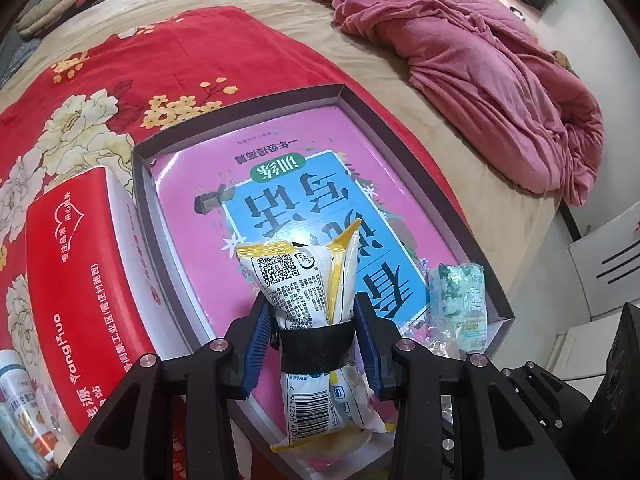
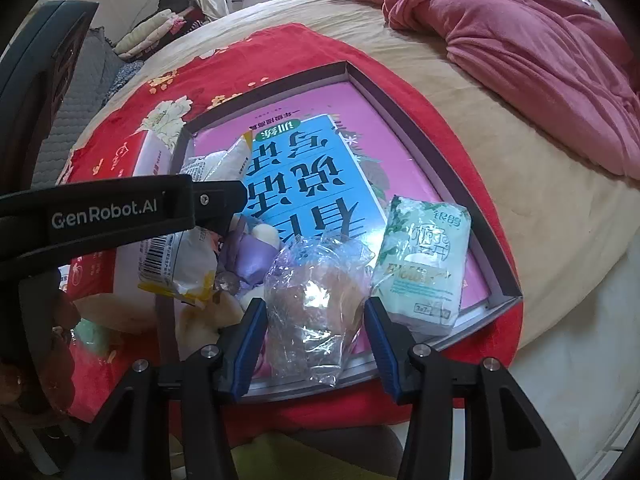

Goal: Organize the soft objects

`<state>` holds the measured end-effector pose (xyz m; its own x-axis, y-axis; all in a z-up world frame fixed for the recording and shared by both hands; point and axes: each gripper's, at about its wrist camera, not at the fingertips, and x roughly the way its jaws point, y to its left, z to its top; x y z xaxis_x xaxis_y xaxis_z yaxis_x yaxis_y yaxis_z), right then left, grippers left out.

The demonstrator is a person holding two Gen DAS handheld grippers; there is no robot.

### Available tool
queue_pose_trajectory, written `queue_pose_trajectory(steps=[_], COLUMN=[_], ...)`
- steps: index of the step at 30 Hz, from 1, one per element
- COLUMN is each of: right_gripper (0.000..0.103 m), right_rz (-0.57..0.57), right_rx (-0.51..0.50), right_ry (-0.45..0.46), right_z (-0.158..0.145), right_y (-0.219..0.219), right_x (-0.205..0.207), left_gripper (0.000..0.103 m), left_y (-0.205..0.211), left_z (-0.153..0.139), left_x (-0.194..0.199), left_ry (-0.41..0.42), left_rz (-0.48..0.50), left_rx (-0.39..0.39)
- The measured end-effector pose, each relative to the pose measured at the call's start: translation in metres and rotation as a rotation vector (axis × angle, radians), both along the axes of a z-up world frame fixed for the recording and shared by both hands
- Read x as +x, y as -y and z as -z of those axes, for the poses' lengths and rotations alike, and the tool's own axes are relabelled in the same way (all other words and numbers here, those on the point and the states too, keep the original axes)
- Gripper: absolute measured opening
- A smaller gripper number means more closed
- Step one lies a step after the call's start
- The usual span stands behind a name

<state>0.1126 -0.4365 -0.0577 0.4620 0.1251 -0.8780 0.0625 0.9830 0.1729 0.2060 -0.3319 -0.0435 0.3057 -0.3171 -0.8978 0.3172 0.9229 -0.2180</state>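
Down at the left hand-held gripper point(image 1: 316, 340), the blue pads are pressing the waist of a white-and-yellow snack packet point(image 1: 308, 280), holding it tilted over the near end of the shallow box point(image 1: 240, 112). A black band is crossing the packet between the jaws; what it is attached to is hard to make out. The packet's lower end is hanging below the fingers.

The right hand-held gripper point(image 2: 314, 320) is angling steeply down, its jaws flanking a crinkled clear-plastic bundle point(image 2: 316, 288) lying in the box. Glare is hiding the brownish contents, and whether the pads are actually touching the plastic is impossible to tell.

Just right of the bundle, a pale green tissue pack point(image 2: 424, 264) is lying in the box's near corner. A purple and cream soft thing point(image 2: 256, 252) is sitting largely hidden behind the left tool. A pink and blue book cover point(image 1: 280, 184) is lining the box, which is resting on a red floral cloth point(image 1: 120, 72) on the bed, beside a red carton point(image 1: 72, 240).
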Motion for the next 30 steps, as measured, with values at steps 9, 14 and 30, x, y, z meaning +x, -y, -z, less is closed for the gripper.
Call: queue_pose_trajectory(steps=[9,14,30], right_gripper=[0.063,0.063,0.065], right_rz=[-0.011,0.009,0.173], right_rx=[-0.043,-0.037,-0.047], right_ry=[0.034,0.045,0.101], right_z=[-0.009,-0.016,-0.047], right_y=[-0.003,0.003,0.032], right_x=[-0.003,-0.004,-0.011], left_gripper=[0.042,0.042,0.060], left_y=[0.005,0.006,0.009], left_z=[0.003,0.003,-0.006], left_x=[0.001,0.002,-0.004], left_ry=[-0.003,-0.008,0.013], left_rz=[0.008,0.014,0.038], left_rx=[0.016,0.024,0.043])
